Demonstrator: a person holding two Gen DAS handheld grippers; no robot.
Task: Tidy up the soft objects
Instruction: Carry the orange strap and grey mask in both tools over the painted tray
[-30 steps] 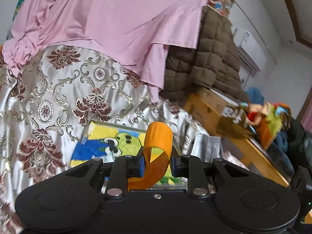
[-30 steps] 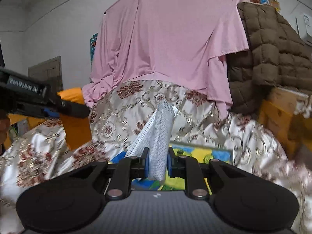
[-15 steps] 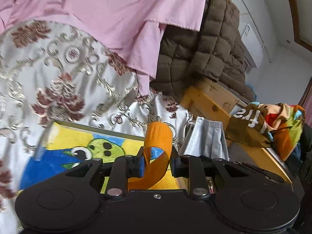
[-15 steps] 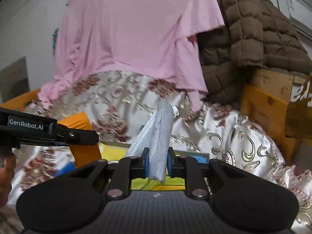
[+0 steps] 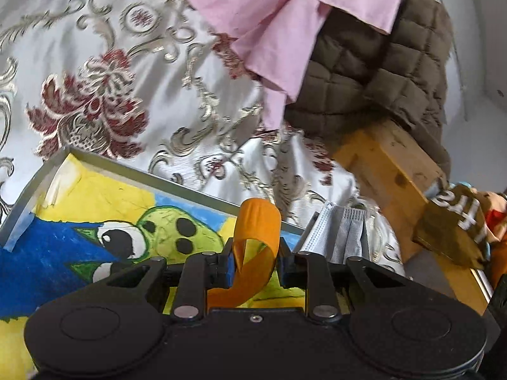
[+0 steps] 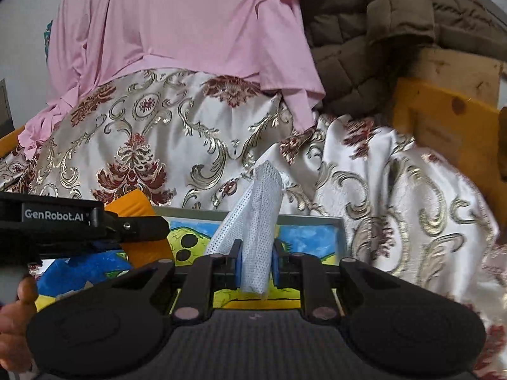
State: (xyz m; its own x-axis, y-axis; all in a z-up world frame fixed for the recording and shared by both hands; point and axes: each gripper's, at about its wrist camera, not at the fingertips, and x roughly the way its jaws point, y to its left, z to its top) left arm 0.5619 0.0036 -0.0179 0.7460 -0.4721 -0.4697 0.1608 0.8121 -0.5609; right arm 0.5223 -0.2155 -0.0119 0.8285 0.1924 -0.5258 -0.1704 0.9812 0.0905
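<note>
My left gripper [image 5: 256, 261] is shut on a looped orange band [image 5: 258, 228], which curls up above the pads. It hangs just over a shallow tray [image 5: 136, 171] lined with a bright cartoon picture. My right gripper [image 6: 256, 262] is shut on a folded white mesh cloth [image 6: 253, 218] that stands upright between its pads, over the same tray [image 6: 340, 237]. In the right wrist view the left gripper [image 6: 79, 221] reaches in from the left with the orange band [image 6: 139, 221]. A pleated grey face mask [image 5: 339, 234] lies at the tray's right corner.
A patterned silver and red bedspread [image 5: 111, 79] lies under the tray. A pink sheet [image 6: 190, 25] and a brown quilted jacket [image 5: 380, 69] hang behind. A wooden bed frame [image 5: 389, 171] runs at the right, with colourful clothes [image 5: 456, 221] beyond. A hand [image 6: 16, 326] shows at lower left.
Both grippers have sunk and come forward toward the tray, which now fills more of each view. The band and the mesh cloth stay gripped as before.
</note>
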